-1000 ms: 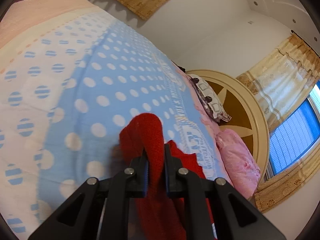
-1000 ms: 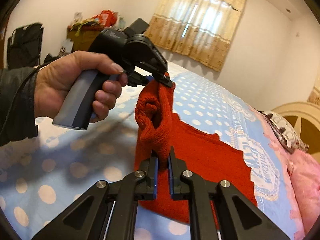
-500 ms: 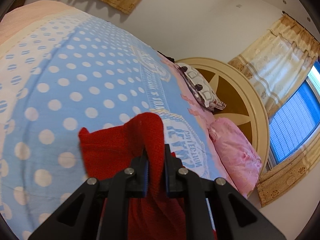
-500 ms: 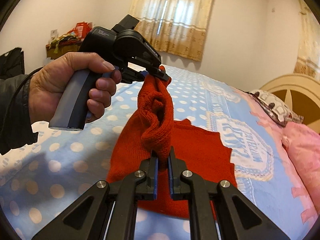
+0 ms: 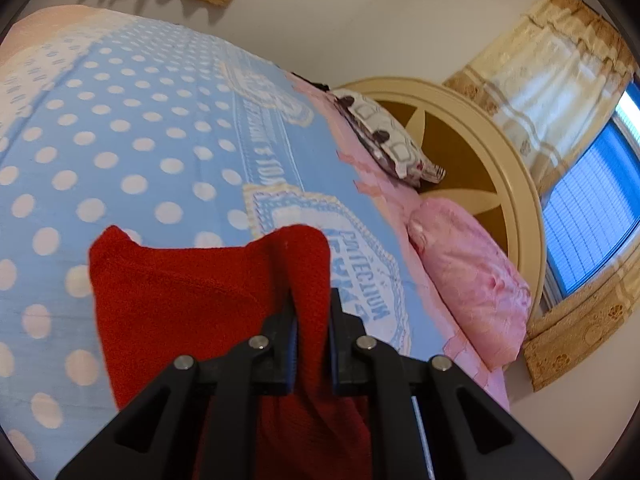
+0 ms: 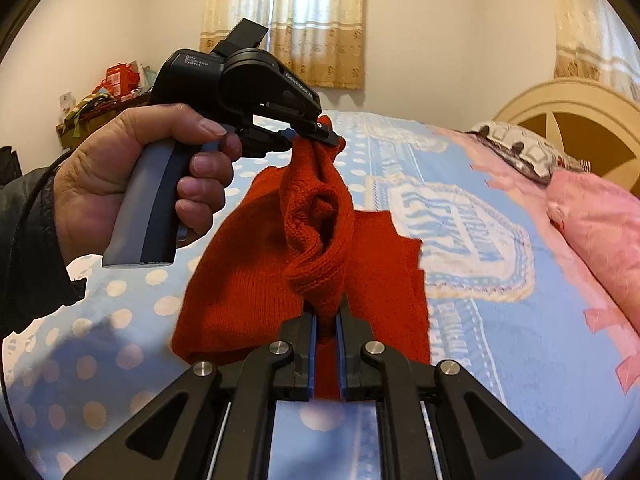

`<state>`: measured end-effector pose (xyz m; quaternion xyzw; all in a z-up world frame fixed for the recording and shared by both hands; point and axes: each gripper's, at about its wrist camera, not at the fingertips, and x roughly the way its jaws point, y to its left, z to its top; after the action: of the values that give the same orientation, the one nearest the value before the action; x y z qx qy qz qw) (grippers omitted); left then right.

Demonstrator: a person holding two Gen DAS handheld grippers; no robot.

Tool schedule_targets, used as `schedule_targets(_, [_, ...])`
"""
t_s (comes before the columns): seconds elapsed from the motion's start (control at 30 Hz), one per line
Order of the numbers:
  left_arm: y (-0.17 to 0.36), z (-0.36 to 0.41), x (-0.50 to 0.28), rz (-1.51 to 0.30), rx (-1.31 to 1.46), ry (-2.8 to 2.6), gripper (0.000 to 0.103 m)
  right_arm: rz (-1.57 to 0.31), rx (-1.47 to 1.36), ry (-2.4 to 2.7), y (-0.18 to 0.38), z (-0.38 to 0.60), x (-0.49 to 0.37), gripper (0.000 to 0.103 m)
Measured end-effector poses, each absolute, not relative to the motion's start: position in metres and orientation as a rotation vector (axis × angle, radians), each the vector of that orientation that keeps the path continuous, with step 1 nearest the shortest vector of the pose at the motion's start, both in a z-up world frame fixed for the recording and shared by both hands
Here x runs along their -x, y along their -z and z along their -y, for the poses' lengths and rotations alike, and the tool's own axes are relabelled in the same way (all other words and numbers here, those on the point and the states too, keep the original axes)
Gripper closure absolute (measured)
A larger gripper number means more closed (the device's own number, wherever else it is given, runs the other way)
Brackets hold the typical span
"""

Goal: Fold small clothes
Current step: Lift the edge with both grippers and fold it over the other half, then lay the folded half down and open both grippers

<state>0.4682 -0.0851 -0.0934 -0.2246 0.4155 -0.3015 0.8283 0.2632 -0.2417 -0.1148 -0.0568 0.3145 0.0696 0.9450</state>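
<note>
the red knit sweater [image 6: 256, 280] hangs bunched between both claws above the blue polka-dot bedspread [image 6: 540, 360], its lower part draped on the bed toward 6 o'clock. the left gripper [image 6: 316, 136], at 11 o'clock in the right wrist view, is clamped narrow on one edge of the knit; the right gripper [image 6: 326, 320] is clamped tight on another edge. the likely trouble: the knit is twisted and doubled between the grips, so laying it down as it is could trap a crooked fold. stretchy fabric could also slide from either pinch.
</note>
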Motion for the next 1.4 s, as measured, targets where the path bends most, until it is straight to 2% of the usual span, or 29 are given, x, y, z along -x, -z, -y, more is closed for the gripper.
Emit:
schedule_targets(0.9, [0.129,0.181,-0.472,-0.987,0.259,0.640,0.091,-0.811,-0.157,-0.129,0.147,0.315,-0.268,0.096])
schedule_targets(1.03, [0.116,0.182,-0.460,-0.956,0.219,0.652,0.083,-0.825,-0.173,-0.135,0.151,0.318,-0.268,0.096])
schedule_targets(1.17, [0.100,0.171,-0.435,-0.898,0.161,0.682,0.080,-0.836,-0.185,-0.134,0.154,0.320,-0.268,0.096])
schedule_targets(1.27, [0.097,0.154,-0.414,-0.862,0.120,0.670,0.065,-0.841,-0.198,-0.136,0.155,0.322,-0.268,0.095])
schedule_targets(1.33, [0.098,0.141,-0.398,-0.827,0.088,0.653,0.053,-0.847,-0.216,-0.128,0.156,0.326,-0.269,0.091])
schedule_targets(1.37, [0.099,0.134,-0.390,-0.811,0.073,0.645,0.051,-0.852,-0.227,-0.122,0.156,0.328,-0.268,0.083])
schedule_targets(1.4, [0.103,0.124,-0.378,-0.794,0.047,0.625,0.046,-0.854,-0.244,-0.119,0.155,0.332,-0.267,0.067])
